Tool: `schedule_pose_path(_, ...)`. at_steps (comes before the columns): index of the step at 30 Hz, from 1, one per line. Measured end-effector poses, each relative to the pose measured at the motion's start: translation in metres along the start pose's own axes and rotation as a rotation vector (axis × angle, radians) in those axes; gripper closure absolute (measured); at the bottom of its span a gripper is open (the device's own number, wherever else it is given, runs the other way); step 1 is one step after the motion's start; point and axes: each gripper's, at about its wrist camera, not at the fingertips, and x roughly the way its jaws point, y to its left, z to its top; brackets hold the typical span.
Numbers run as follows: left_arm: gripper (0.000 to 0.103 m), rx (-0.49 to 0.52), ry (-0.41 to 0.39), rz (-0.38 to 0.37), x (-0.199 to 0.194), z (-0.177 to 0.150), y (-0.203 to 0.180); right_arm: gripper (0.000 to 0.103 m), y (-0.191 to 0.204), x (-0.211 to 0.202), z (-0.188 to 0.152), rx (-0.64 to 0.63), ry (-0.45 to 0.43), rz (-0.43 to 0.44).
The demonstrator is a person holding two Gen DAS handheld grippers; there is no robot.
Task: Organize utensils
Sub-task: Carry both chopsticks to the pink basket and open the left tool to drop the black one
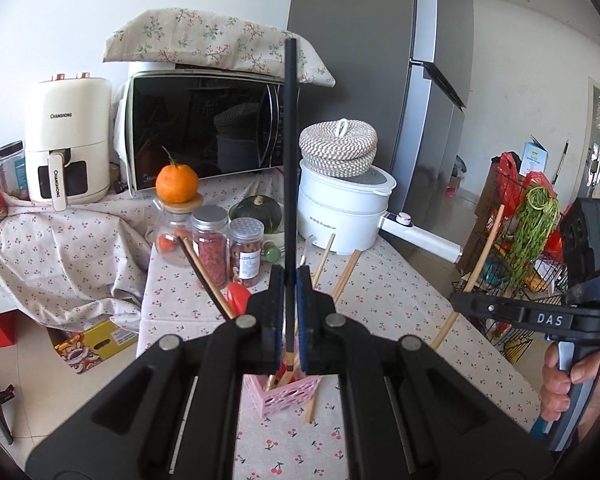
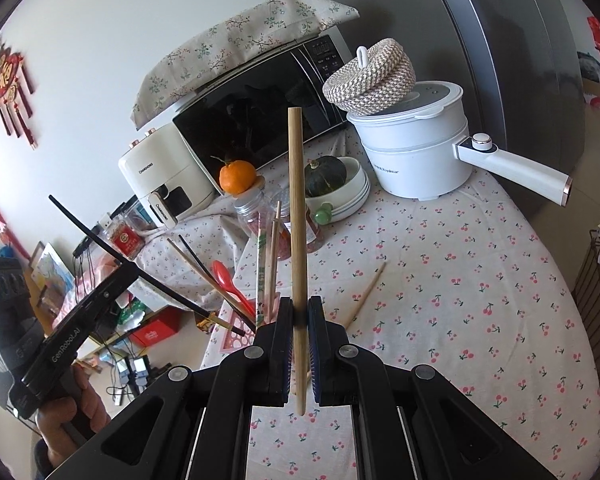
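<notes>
Left gripper (image 1: 291,280): my jaws are clamped on a black chopstick (image 1: 290,152), which stands nearly upright between the pads, its lower tan end showing under the jaws above the pink holder (image 1: 288,398). Right gripper (image 2: 300,312): jaws pinched on a pale wooden chopstick (image 2: 297,216), also close to upright, its lower tip hanging below the pads above the cherry-print tablecloth (image 2: 460,300).

Just below and ahead of my left claw, the pink holder sits on the cloth with several utensils leaning out of it: a dark-and-tan chopstick (image 1: 204,276), a red spoon (image 1: 238,296), a few pale sticks. One loose wooden chopstick (image 2: 364,294) lies flat on the cloth to the right of the holder, apart from it.

From the left camera I see my right hand (image 1: 560,380) on its handle at the frame's right edge; from the right camera, my left hand (image 2: 76,404) low at left.

Middle ground: jars (image 1: 210,240) with metal lids, a glass jar topped by an orange (image 1: 177,184), a dark green squash (image 1: 258,212) in a white bowl.

Further back: white electric pot (image 1: 340,208) with a woven basket (image 1: 338,148) on its lid, a microwave (image 1: 204,128) under floral cloth, a cream air fryer (image 1: 68,140), a grey fridge (image 1: 364,60).
</notes>
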Motion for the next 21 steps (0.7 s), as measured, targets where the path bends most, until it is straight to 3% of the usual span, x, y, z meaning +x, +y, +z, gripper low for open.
schedule_pose_path(4, 0.096, -0.019, 0.043, 0.045, 0.019, -0.010, 0.008, 0.096, -0.001, 0.001, -0.001, 0.003, 0.003, 0.000)
schedule_pose_path(12, 0.095, -0.100, 0.167, 0.058, 0.052, -0.025, 0.024, 0.096, 0.012, -0.003, 0.002, -0.014, -0.038, 0.041)
schedule_pose_path(15, 0.070, -0.145, 0.223, 0.033, 0.054, -0.029, 0.029, 0.096, 0.021, -0.006, 0.005, -0.025, -0.071, 0.063)
schedule_pose_path(17, 0.046, -0.156, 0.245, 0.032, 0.051, -0.032, 0.030, 0.096, 0.025, -0.007, 0.007, -0.027, -0.093, 0.074)
schedule_pose_path(21, 0.025, -0.146, 0.320, 0.038, 0.045, -0.042, 0.032, 0.096, 0.032, -0.005, 0.011, -0.024, -0.126, 0.096)
